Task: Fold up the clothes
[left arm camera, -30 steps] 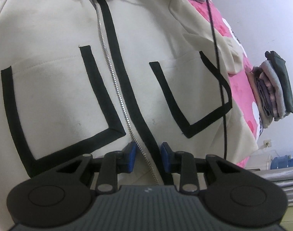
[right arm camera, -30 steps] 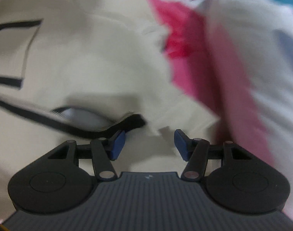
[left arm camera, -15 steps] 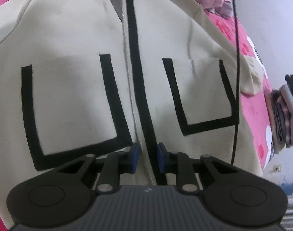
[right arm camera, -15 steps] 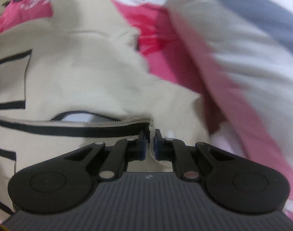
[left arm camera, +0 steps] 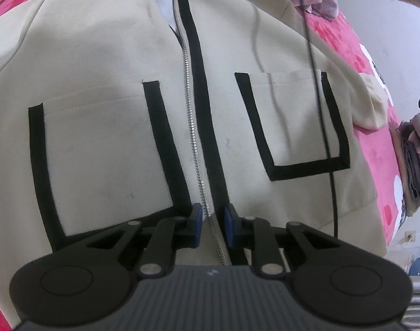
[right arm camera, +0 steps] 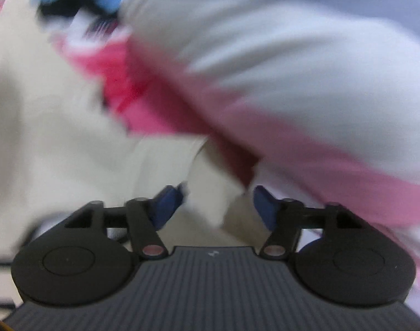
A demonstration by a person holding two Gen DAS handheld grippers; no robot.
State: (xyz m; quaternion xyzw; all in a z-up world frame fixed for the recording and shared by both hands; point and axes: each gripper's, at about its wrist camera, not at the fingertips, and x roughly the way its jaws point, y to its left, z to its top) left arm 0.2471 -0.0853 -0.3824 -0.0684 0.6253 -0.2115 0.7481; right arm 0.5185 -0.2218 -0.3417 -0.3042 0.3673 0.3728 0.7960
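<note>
Cream zip-front fabric jacket with black-edged pockets lies flat, front up, filling the frame's centre; zip partly open at top.

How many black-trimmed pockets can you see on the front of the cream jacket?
2: one pocket left of the zipper on the jacket, one pocket right of it. Others may be hidden.

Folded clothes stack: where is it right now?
In the left wrist view, the stack sits at the far right edge on the pink bedspread, right of the cream jacket, beyond its right pocket.
</note>
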